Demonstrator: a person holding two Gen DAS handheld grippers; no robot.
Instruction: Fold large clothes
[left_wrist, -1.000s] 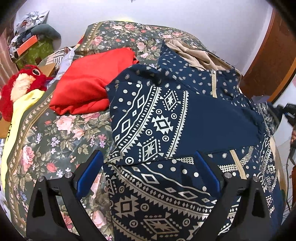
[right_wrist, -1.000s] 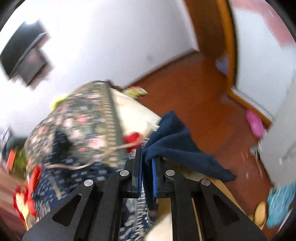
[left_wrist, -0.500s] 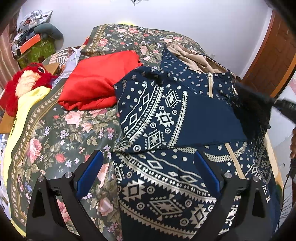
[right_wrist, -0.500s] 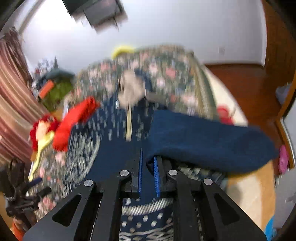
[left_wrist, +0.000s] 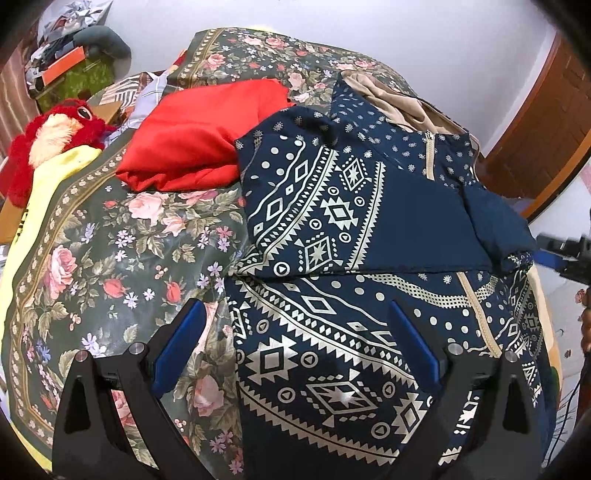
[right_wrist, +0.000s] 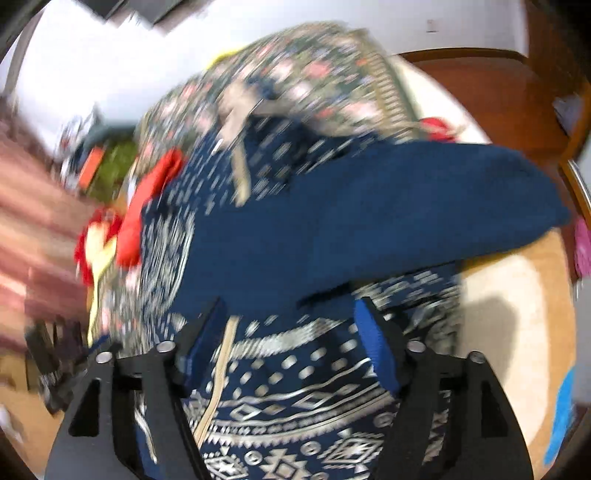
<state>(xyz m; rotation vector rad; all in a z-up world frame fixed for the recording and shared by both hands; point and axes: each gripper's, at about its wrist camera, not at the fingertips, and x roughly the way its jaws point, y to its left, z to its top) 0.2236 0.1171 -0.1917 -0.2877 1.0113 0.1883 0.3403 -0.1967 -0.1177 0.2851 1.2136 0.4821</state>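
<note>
Left wrist: left tool (left_wrist: 295, 354), right tool (right_wrist: 291, 332) gape empty; patterned navy garment (left_wrist: 332, 229) creased.

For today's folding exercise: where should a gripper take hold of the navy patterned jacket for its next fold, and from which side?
Probably the bottom hem of the jacket, nearest the open left gripper, approached from the near edge of the bed. Both sleeves already lie folded across the chest, so the hem is the free edge to lift toward the collar. The right gripper is open too.

A home bedroom; floral-covered bed (left_wrist: 110, 236), red plush toy (left_wrist: 55, 129), wooden door (left_wrist: 546, 122).
</note>
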